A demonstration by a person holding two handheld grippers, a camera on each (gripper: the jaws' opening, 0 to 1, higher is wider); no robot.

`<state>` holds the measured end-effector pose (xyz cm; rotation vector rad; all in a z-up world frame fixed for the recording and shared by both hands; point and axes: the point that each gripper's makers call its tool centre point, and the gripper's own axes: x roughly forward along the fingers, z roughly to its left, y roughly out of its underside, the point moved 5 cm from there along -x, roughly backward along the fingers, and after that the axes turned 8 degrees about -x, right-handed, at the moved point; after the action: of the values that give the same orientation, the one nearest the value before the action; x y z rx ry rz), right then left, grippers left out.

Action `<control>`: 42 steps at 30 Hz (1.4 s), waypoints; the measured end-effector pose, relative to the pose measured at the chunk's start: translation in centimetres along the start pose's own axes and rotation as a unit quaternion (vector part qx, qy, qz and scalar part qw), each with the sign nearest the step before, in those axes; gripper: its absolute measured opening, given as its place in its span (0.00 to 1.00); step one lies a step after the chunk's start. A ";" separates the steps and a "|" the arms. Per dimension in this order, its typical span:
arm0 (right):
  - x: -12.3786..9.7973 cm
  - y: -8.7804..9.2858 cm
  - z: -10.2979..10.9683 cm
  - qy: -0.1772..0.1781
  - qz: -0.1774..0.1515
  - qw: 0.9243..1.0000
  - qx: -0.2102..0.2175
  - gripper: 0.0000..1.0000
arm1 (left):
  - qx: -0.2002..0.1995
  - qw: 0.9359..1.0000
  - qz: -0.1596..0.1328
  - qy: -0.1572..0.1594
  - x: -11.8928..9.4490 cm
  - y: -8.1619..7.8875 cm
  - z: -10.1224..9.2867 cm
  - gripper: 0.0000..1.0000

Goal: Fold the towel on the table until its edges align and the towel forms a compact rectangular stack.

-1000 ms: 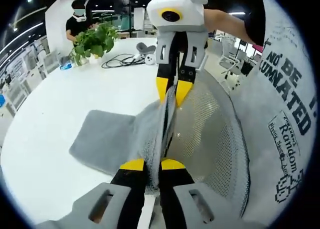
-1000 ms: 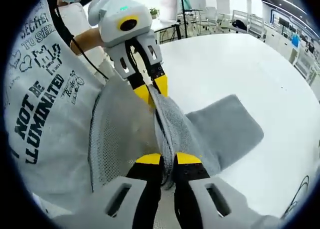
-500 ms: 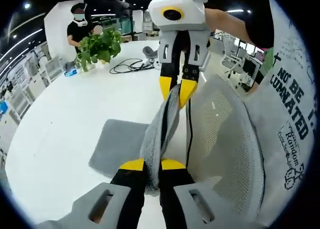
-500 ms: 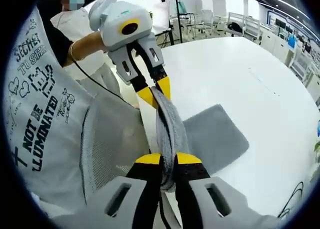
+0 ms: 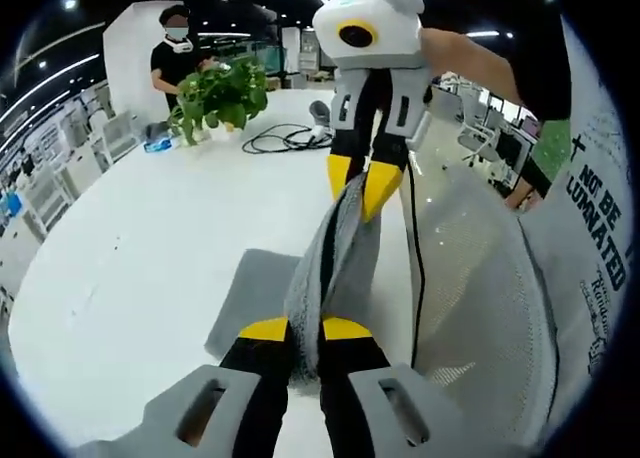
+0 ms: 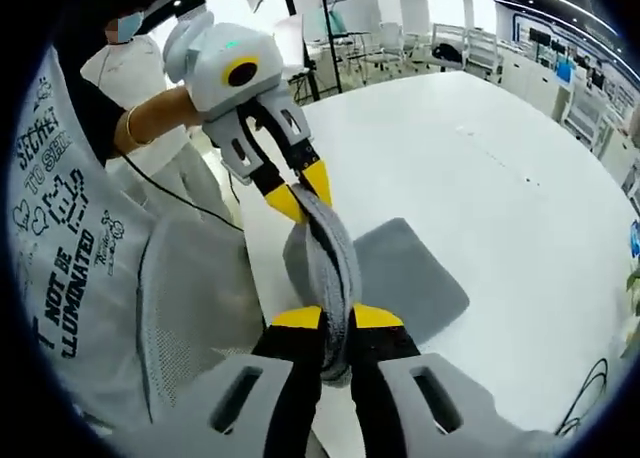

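Note:
A grey towel (image 5: 330, 253) is stretched in a narrow band between both grippers, and its other end lies flat on the white table (image 5: 150, 228). My left gripper (image 5: 305, 330) is shut on the near end of the band. Opposite it, my right gripper (image 5: 362, 183) pinches the far end. In the right gripper view, my right gripper (image 6: 338, 320) is shut on the towel (image 6: 332, 248), while my left gripper (image 6: 297, 190) grips the upper end. The flat part of the towel (image 6: 415, 278) rests near the table edge.
A grey mesh chair back (image 5: 480, 298) stands close beside the table edge, with a person's printed white shirt (image 5: 600, 228) behind it. At the table's far end are a potted plant (image 5: 225, 88), black cables (image 5: 285, 138) and a person in black (image 5: 178, 53).
Both grippers have risen with the towel edge held between them. The hanging band looks longer and less towel lies flat on the table. Both views have shifted with the hands.

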<state>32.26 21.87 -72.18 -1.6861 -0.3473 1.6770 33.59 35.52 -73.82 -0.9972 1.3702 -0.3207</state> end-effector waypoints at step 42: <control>6.5 3.3 -11.9 0.085 -0.042 0.985 0.142 0.13 | -0.217 0.971 -0.056 -0.085 5.7 4.2 11.2 0.17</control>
<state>43.36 20.24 -80.47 -1.5631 -0.0898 1.4350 43.68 38.35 -81.96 -1.4328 1.2547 -0.0134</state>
